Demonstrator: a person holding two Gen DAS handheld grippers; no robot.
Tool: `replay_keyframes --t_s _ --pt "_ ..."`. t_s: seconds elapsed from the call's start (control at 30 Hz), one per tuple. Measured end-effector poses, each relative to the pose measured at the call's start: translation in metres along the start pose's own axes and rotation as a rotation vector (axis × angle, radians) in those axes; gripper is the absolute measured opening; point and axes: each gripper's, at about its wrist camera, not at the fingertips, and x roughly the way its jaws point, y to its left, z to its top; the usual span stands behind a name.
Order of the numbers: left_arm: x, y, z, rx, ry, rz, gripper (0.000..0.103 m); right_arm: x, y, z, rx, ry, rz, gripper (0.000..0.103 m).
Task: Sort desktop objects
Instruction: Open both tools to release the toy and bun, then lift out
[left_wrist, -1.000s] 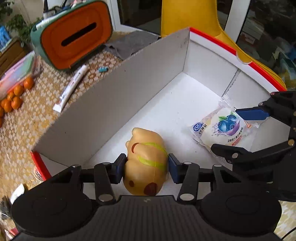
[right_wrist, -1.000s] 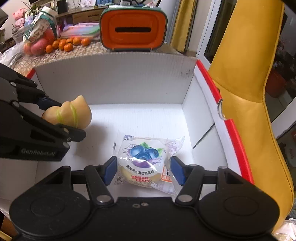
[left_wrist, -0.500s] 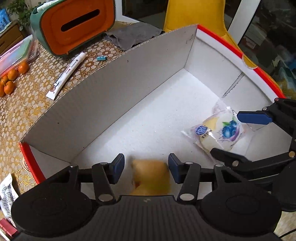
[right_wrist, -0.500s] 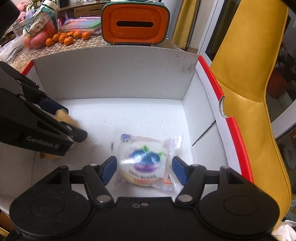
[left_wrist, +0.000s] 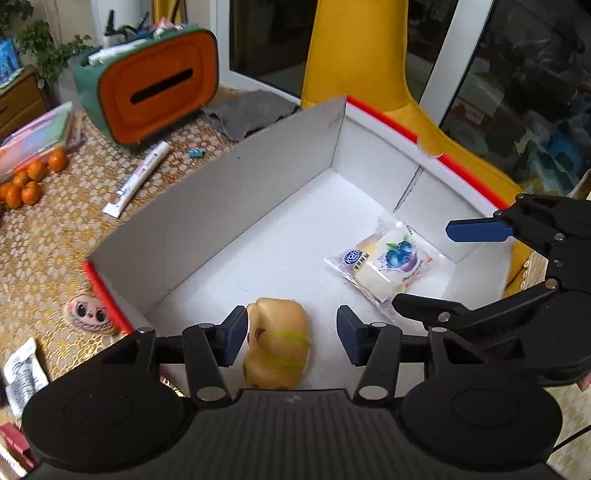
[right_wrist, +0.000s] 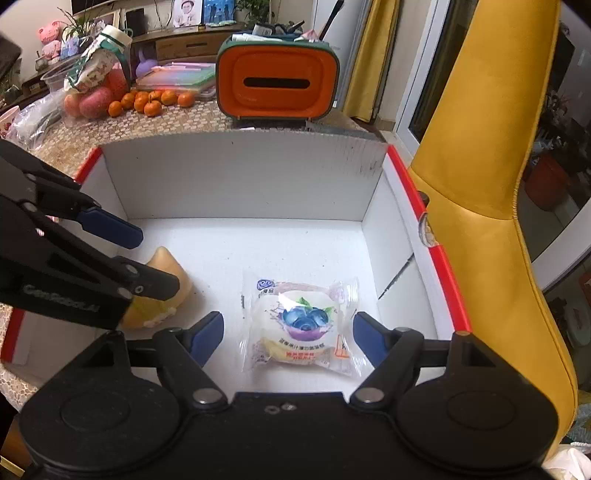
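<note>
Both dropped for sorting on the floor of the white red-rimmed cardboard box (right_wrist: 236, 184): tan squishy bread-shaped toy (left_wrist: 277, 341) under part-open, empty left gripper (left_wrist: 291, 334), clear-wrapped blueberry cake packet (right_wrist: 301, 325) under opening, empty right gripper (right_wrist: 288, 338).

A daylit living room around a patterned tabletop

We see a table (left_wrist: 40, 236) under a gold honeycomb-patterned cloth, and a yellow chair (right_wrist: 484, 177) standing close against its right edge. Behind the chair we find white-framed glass doors (left_wrist: 458, 55) with dark panes, and a mustard curtain (right_wrist: 365, 55) hanging beside them. Past the table's far edge we make out a low wooden cabinet (right_wrist: 184, 44) against a pale wall, with potted plants (right_wrist: 79, 22) and framed pictures (right_wrist: 186, 11) on top. Soft daylight fills the room.
</note>
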Motion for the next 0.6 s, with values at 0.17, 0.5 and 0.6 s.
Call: replay_keyframes --t_s 0.17,0.5,0.6 --pt "-0.030 0.002 -0.010 -0.028 -0.053 0.000 0.066 -0.019 0.004 0.000 0.024 -0.041 0.002 0.078" --pt "-0.078 0.004 -0.036 -0.013 -0.157 -0.003 0.075 -0.048 0.023 -0.005 0.023 -0.098 -0.003 0.080" --pt "-0.090 0.007 -0.044 -0.017 -0.175 -0.010 0.076 -0.056 0.029 -0.007 0.022 -0.110 0.001 0.081"
